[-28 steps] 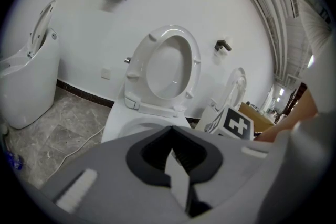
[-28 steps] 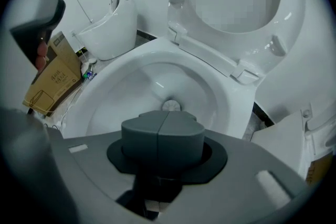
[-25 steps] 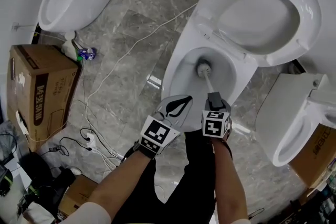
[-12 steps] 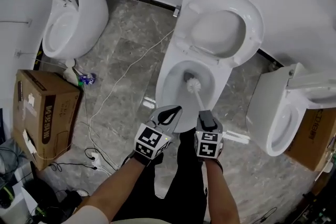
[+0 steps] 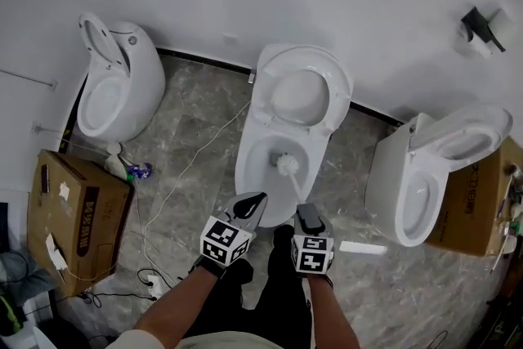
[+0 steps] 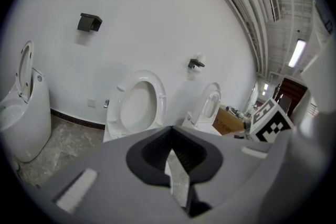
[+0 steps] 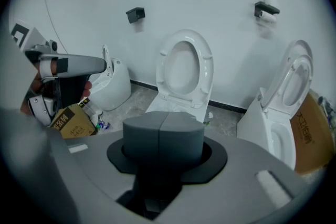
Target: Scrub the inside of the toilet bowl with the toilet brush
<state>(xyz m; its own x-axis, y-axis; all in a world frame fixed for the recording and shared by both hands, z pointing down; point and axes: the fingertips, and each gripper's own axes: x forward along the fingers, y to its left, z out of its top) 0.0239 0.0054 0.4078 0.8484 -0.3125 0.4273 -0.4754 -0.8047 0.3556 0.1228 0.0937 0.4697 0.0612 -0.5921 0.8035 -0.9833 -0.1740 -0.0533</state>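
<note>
Head view first: the toilet brush (image 5: 286, 165) has its white head down inside the toilet bowl (image 5: 268, 145) of the middle toilet, lid (image 5: 301, 96) up. The shaft slants back to the right tool (image 5: 306, 215). The left tool (image 5: 249, 206) hovers just beside it, near the bowl's front edge.

Left gripper view: its jaws are pressed nearly together, with nothing between them but a sliver of floor (image 6: 178, 186). Best kept clear of the shaft.

Right gripper view: the jaws are clamped on the brush handle's grey cap (image 7: 163, 136). I'd say hold that pinch firm, press the bristles against the porcelain, and sweep round the wall and under the rim, not stir mid-bowl.
</note>
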